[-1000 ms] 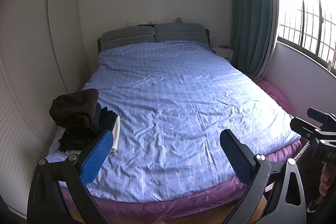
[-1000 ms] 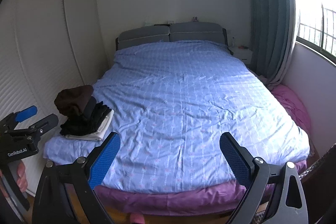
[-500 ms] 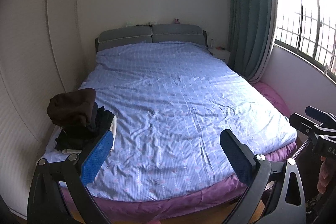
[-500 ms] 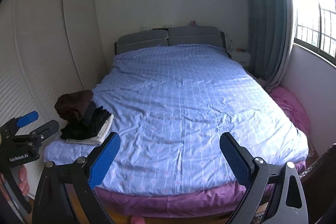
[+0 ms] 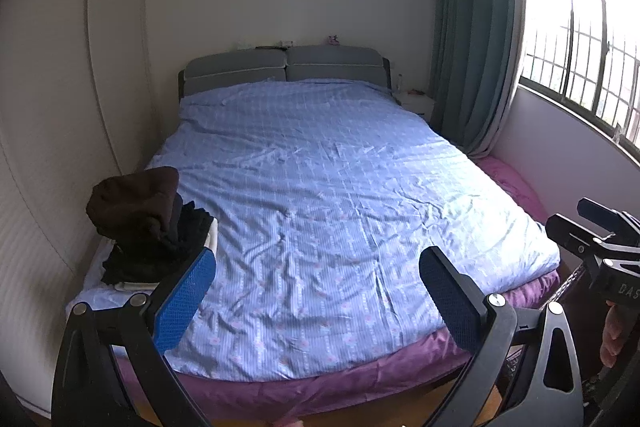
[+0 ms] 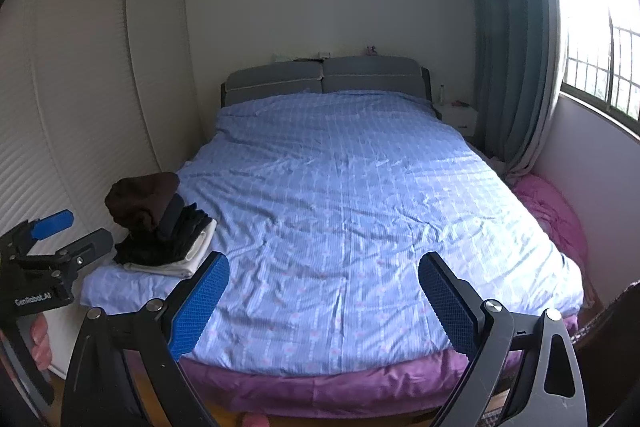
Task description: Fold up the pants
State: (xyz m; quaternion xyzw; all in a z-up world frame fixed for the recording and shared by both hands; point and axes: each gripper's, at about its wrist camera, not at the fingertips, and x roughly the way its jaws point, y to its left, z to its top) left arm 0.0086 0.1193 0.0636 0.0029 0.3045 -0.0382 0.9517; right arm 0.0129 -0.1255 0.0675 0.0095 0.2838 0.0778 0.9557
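Backing off from the bed (image 5: 320, 195), both claws wide and empty.
Leaving the clothes pile (image 5: 148, 223) at the near-left corner; fits pants already stacked or yet to be picked.

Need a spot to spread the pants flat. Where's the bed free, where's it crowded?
Free: nearly the whole blue checked cover, from the grey headboard to the purple foot edge, and across to the window side. Crowded: only the near left corner, where the clothes pile sits. Both grippers, left and right, are open and empty.
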